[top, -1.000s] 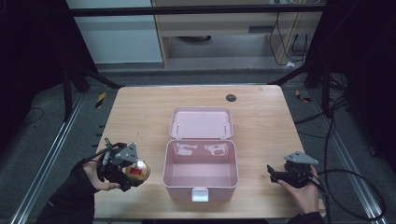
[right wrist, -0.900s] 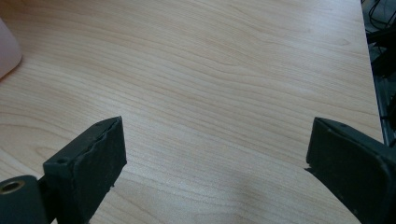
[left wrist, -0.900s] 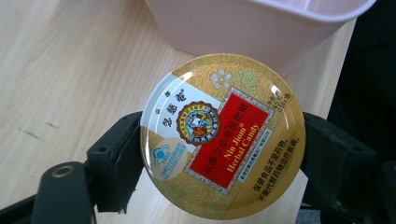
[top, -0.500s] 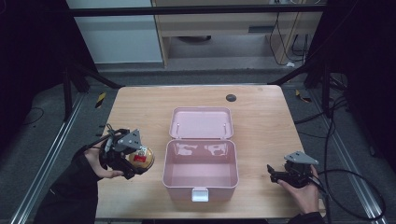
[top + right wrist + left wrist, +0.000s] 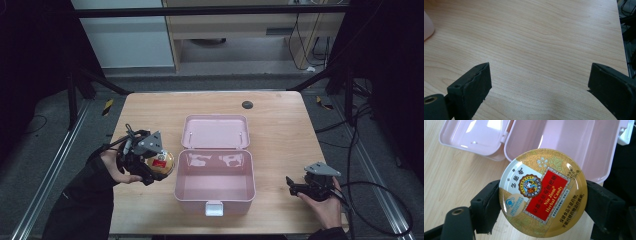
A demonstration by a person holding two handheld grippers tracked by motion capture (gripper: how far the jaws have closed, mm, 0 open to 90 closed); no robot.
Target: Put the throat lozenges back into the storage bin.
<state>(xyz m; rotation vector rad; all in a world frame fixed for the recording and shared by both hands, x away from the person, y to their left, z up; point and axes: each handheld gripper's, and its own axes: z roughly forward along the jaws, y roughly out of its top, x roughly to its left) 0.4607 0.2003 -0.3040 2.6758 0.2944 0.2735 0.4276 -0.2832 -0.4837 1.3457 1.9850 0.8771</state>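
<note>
Progress looks to me about halfway: the pick is made, the placing is not. My left gripper pinches a round gold tin of Nin Jiom herbal candy by its rim, one black pad pressed on each side, the printed lid facing the camera. In the high view the tin hangs in the air above the table's left part, just beside the left wall of the pink plastic box and not yet over its cavity. That box sits near the table's front edge at the middle, its lid thrown back flat toward the far edge, and its base looks empty in the left gripper view, with only glare on the bottom.

My right gripper idles near the table's front right corner, jaws spread wide over bare wood with nothing between them; in the high view it sits well apart from the box, pointed toward it.

What is left, as I judge it: carry the tin over the box wall, lower it onto the bottom, let go, and probably fold the lid shut afterwards. A small dark disc near the table's far edge plays no part so far.
</note>
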